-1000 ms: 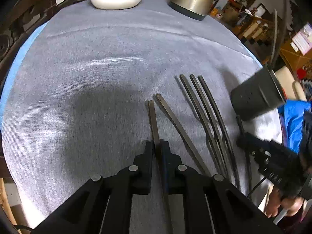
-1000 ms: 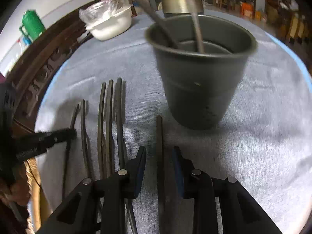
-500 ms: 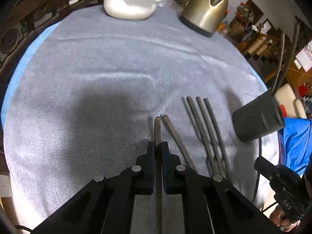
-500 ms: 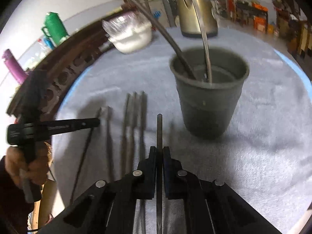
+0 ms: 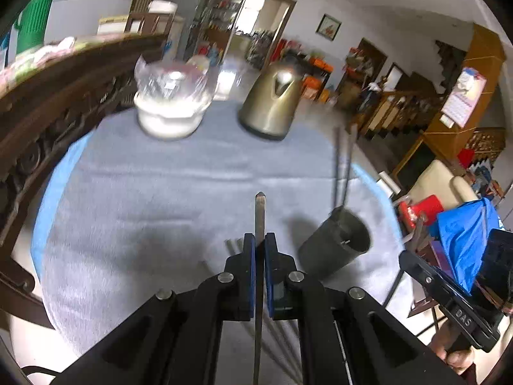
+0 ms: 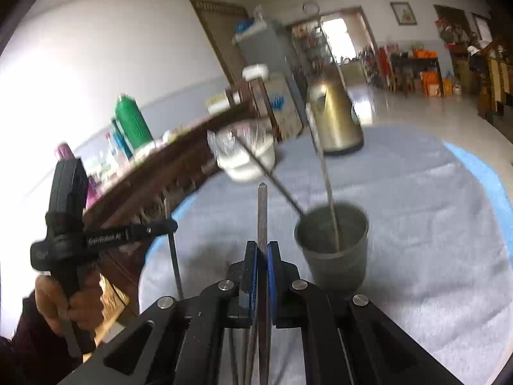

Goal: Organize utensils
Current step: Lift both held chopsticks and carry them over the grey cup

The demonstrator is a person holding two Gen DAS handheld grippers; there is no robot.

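The left gripper (image 5: 260,250) is pinching a flat metal utensil (image 5: 259,211) between its blue-padded fingers (image 5: 249,256), the utensil's pointed tip sticking out ahead of the jaws and its shaft running back under the camera. The gripper is hanging above the grey tablecloth (image 5: 144,192). Just below and behind the fingers, a few more utensils (image 5: 232,245) are lying on the cloth, mostly hidden by the gripper. A little ahead and to the right, the dark cup (image 5: 336,247) is standing on the cloth with two utensil handles (image 5: 341,166) rising from it. Further right, the right gripper (image 5: 407,258) is showing at the edge of the view. Far ahead, a white bowl (image 5: 170,118) with a clear wrap and a gold kettle (image 5: 271,102) are sitting at the back of the table.

The right gripper (image 6: 262,253) is likewise clamping a flat utensil (image 6: 262,215) between its pads, tip pointing forward, raised over the cloth. Just ahead to its right the same cup (image 6: 333,250) is holding its two handles (image 6: 323,166). To its left, the left gripper (image 6: 170,224) is holding its utensil hanging downward.
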